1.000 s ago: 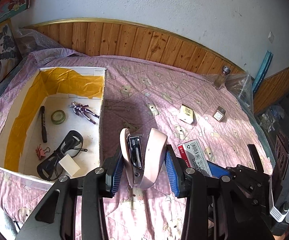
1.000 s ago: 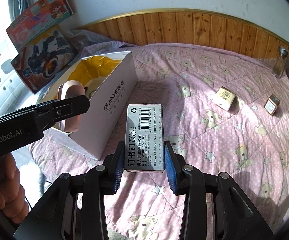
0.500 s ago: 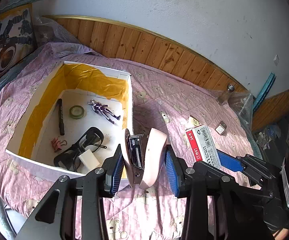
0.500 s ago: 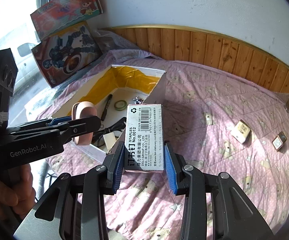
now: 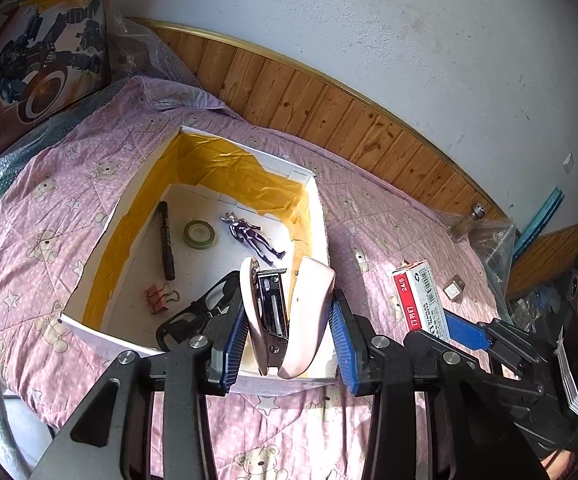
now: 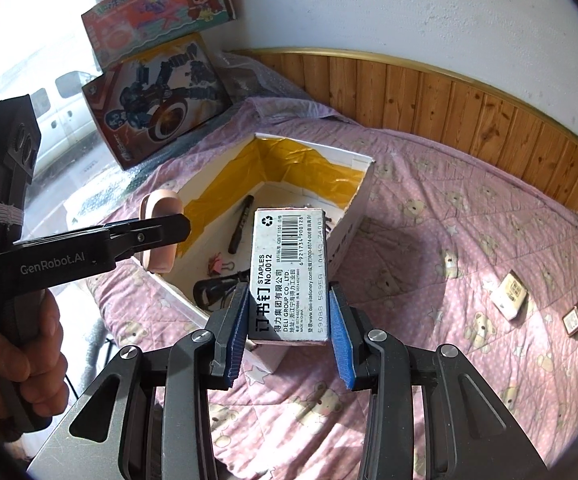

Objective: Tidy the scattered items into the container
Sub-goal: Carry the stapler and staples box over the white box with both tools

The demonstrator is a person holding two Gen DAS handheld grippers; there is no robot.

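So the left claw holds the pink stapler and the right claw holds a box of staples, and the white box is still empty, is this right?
Not quite. The left claw does hold the pink stapler and the right claw the box of staples, but the white box is not empty: the left wrist view shows a marker, tape roll, figurine, binder clip and glasses inside.

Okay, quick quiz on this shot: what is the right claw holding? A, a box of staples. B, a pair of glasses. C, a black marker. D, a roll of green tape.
A: the right claw is shut on the box of staples, printed "STAPLES No.0012", while the tape, marker and glasses lie inside the white box.
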